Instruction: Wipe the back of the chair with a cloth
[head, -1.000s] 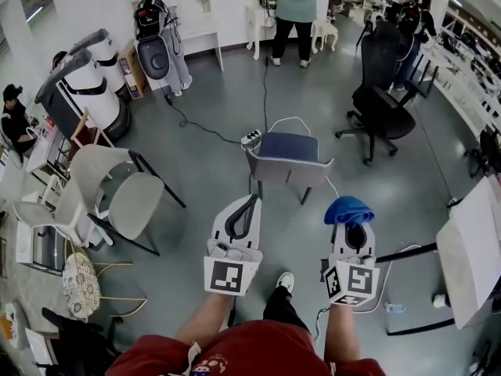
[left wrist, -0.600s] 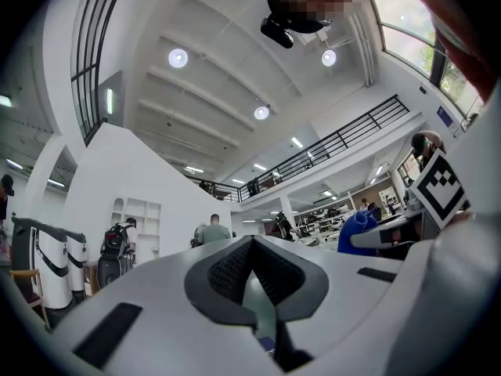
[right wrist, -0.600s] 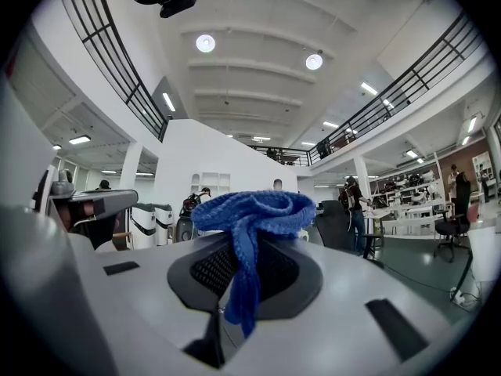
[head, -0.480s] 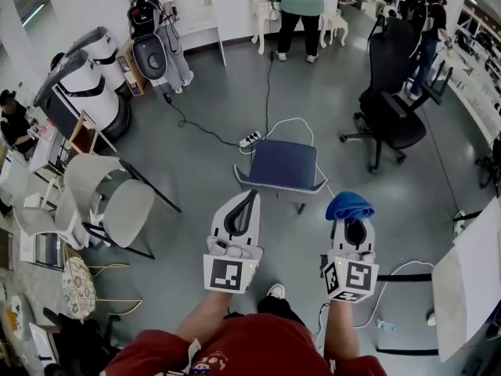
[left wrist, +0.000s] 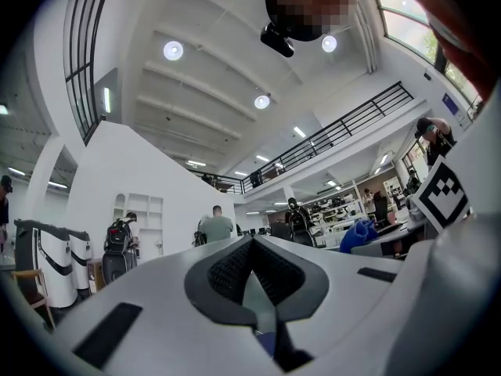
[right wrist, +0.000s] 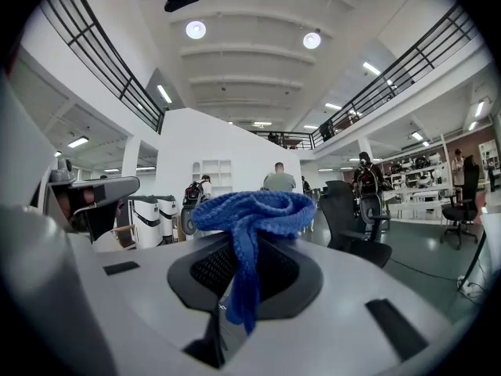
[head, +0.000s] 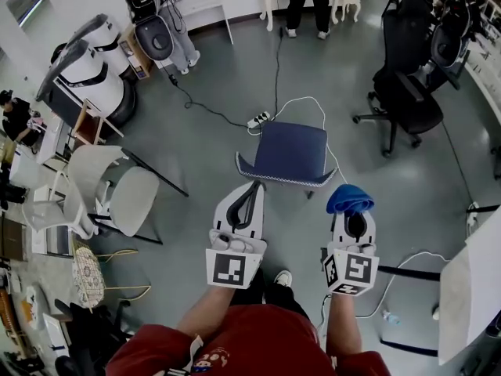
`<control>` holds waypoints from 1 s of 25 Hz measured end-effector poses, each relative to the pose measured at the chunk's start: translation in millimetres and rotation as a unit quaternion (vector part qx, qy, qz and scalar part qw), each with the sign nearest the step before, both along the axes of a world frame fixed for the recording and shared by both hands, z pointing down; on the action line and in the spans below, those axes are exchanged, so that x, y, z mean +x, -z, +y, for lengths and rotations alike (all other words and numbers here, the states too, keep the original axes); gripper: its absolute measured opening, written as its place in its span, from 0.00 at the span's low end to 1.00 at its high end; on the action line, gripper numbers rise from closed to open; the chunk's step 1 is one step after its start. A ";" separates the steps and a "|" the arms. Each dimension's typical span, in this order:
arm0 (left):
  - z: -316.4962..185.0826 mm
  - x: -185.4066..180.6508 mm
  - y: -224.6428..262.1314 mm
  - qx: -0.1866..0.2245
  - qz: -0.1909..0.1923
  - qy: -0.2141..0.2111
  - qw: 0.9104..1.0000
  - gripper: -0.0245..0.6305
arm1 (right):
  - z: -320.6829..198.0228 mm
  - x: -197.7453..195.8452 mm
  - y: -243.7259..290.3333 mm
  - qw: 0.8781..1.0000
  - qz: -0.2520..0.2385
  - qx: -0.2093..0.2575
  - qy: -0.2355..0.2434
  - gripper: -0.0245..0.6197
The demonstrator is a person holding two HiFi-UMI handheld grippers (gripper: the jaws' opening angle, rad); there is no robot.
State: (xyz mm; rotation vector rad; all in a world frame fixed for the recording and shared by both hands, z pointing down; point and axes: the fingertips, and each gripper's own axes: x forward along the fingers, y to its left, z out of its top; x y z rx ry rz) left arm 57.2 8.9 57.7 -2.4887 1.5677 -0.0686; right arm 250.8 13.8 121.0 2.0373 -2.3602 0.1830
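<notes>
Blue knitted cloth (right wrist: 249,210) is pinched in the right gripper (head: 351,218), its bunched top spilling over the jaw tips and a tail hanging down between them. Left gripper (head: 251,188) is held level beside it, jaws drawn together with nothing in them. Both point at the chair (head: 291,151), which stands just beyond the tips on the grey floor (head: 203,171), not touched by either. Its navy seat faces up; the pale-trimmed near edge looks like the top of its back, though from so steep above I can't be sure. White chairs (head: 125,198) stand to the left, and a black office chair (head: 407,92) far right. A power strip (head: 258,120) lies just past the chair.
</notes>
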 end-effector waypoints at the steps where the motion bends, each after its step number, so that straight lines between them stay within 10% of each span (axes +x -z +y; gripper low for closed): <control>1: -2.7 -1.1 -4.9 -0.003 -0.001 0.000 1.000 0.06 | -2.7 -1.7 -6.6 1.000 0.000 -0.006 0.000 0.14; 25: -72.1 -11.3 -152.9 -0.020 0.008 -0.094 0.995 0.06 | -62.2 -52.1 -225.4 0.973 0.055 -0.225 -0.017 0.14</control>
